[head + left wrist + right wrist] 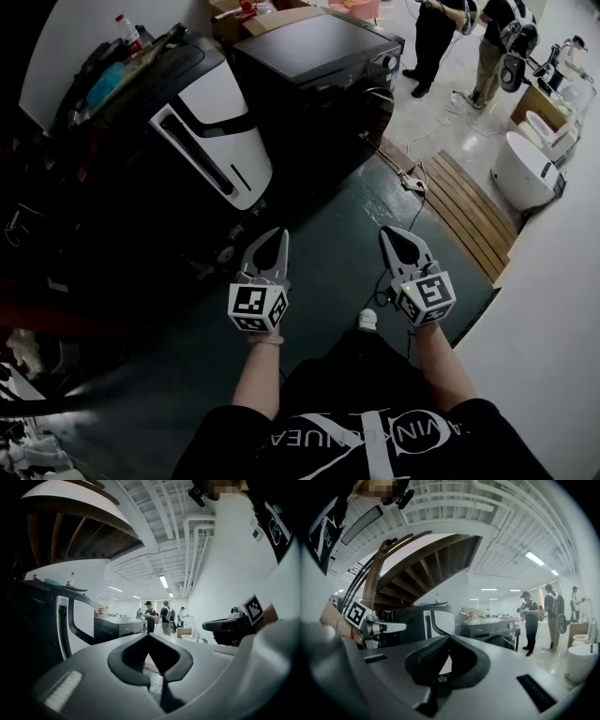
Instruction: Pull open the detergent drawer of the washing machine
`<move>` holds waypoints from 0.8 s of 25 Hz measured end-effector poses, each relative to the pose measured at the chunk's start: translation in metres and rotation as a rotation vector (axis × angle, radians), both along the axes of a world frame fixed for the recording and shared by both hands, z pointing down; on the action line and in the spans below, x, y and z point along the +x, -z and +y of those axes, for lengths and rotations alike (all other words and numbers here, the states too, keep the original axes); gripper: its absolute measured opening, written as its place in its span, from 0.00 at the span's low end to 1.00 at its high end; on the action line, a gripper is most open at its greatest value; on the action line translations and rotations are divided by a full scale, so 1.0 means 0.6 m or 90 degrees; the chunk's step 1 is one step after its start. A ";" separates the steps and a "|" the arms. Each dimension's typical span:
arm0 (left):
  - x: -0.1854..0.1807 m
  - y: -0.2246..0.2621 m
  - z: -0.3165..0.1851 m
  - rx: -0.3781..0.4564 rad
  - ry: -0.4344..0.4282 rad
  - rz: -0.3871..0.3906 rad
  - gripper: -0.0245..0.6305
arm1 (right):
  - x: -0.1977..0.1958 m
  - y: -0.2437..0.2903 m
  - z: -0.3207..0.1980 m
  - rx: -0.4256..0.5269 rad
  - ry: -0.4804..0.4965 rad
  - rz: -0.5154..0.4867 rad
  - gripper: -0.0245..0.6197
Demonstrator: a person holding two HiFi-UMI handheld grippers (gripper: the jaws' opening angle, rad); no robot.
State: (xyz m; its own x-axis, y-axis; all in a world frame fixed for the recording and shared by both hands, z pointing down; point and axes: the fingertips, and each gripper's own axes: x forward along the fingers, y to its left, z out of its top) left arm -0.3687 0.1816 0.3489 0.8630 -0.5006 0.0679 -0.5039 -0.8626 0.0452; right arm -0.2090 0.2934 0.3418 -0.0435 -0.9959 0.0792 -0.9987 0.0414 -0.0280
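The person holds both grippers out level over the dark floor (347,234). The left gripper (280,234) has its fingers (93,681) pressed together at the tips with nothing between them. The right gripper (390,234), just beside it, also has its fingers (393,667) pressed together and holds nothing.

The dark washing machine (319,52) stands well ahead of both grippers, untouched. Its detergent drawer cannot be picked out on the dark front panel in any view. A white-and-black appliance (220,131) stands just beside the washing machine on the left, closer to the left gripper. Wooden planks (469,211) lie on the floor to the right, near a white toilet (525,169). Two people (433,37) stand beyond the washing machine.
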 end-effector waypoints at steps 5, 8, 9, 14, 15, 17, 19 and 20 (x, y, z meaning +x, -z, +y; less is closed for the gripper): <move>0.050 -0.003 -0.032 -0.006 0.017 -0.002 0.05 | 0.060 -0.004 -0.038 -0.012 0.012 0.005 0.06; 0.076 -0.005 -0.046 -0.010 0.027 -0.008 0.05 | 0.090 -0.009 -0.057 -0.017 0.023 0.004 0.06; 0.084 -0.007 -0.050 -0.011 0.031 -0.011 0.05 | 0.099 -0.010 -0.063 -0.018 0.027 0.003 0.06; 0.120 -0.016 -0.077 -0.023 0.054 -0.014 0.05 | 0.139 -0.017 -0.097 -0.023 0.054 0.006 0.06; 0.127 -0.018 -0.080 -0.026 0.058 -0.014 0.05 | 0.146 -0.019 -0.101 -0.023 0.059 0.004 0.06; 0.140 -0.021 -0.088 -0.030 0.067 -0.015 0.05 | 0.160 -0.023 -0.108 -0.024 0.069 0.002 0.06; 0.154 -0.025 -0.095 -0.034 0.075 -0.016 0.06 | 0.176 -0.025 -0.114 -0.025 0.075 0.005 0.06; 0.162 -0.027 -0.098 -0.036 0.078 -0.015 0.06 | 0.184 -0.027 -0.116 -0.027 0.078 0.005 0.06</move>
State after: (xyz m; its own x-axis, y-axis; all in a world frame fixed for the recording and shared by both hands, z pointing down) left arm -0.2712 0.1227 0.3648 0.7934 -0.5971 0.1182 -0.6069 -0.7909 0.0788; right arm -0.0985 0.2236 0.3579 -0.1643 -0.9788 0.1220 -0.9864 0.1625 -0.0244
